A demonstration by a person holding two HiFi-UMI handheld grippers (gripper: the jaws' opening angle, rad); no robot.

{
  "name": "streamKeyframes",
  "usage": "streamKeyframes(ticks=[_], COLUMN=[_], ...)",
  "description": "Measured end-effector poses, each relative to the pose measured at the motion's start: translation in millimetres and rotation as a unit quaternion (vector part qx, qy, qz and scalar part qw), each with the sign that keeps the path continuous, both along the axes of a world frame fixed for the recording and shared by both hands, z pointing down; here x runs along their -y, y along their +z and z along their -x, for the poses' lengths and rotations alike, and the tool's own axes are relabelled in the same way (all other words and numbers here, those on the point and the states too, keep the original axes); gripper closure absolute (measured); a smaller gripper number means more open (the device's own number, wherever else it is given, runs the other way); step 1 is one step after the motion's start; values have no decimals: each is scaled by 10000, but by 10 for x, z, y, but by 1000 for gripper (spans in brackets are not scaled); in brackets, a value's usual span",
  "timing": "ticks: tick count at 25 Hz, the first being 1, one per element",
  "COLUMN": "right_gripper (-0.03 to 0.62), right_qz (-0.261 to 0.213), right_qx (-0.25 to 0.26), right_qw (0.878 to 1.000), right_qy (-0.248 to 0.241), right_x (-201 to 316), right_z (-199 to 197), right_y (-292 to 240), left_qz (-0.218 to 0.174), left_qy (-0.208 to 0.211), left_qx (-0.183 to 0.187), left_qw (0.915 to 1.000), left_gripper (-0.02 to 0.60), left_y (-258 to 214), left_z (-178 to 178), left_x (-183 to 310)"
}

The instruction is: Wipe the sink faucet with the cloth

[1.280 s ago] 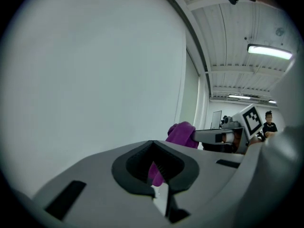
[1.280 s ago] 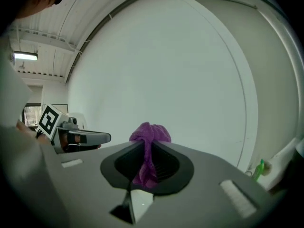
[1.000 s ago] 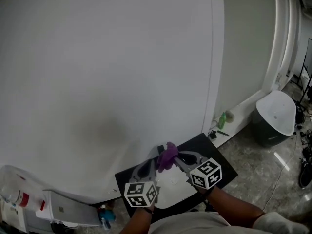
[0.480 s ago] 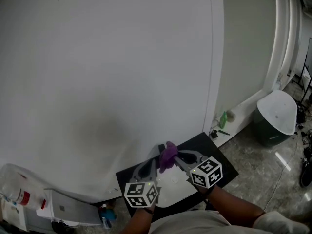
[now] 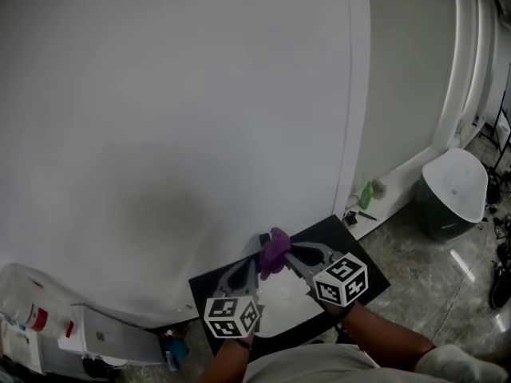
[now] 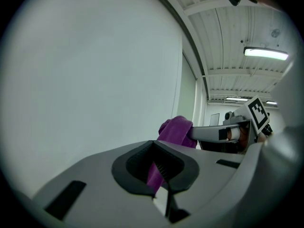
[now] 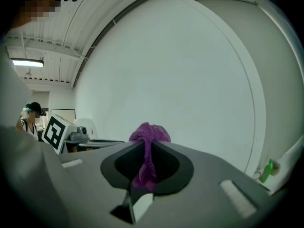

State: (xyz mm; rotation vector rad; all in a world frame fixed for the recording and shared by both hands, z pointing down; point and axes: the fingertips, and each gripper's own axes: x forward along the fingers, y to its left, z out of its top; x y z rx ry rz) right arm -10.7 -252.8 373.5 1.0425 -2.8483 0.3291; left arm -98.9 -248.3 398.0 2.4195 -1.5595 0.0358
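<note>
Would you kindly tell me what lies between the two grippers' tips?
The purple cloth: the left gripper and the right gripper each pinch it, shown in the head view and both gripper views.

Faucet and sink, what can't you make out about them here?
Faucet: not distinguishable in any view; the purple cloth, pinched by the left tool and right tool, may cover it in the head view.
Sink: mostly hidden under both tools, head view.
Both gripper views: only cloth and wall, no sink.
</note>
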Motion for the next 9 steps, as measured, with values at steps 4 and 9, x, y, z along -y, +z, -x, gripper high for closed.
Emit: streamKeyframes(ticks=[4, 9], right_gripper=[548, 548], right_qz=[-14, 37], right_qx=[5, 75], right_qw=[10000, 9999], right_qy=[-54, -67], right_x=[5, 41], right_z=[23, 18], right_y=[-35, -29], left_qz=[28, 19], left_qy=[-17, -43], left_qx=[-28, -40], left_qw=[10000, 10000], left_gripper=[577, 577], left_y=[24, 29], left_z=[9, 22], left_x=[10, 31])
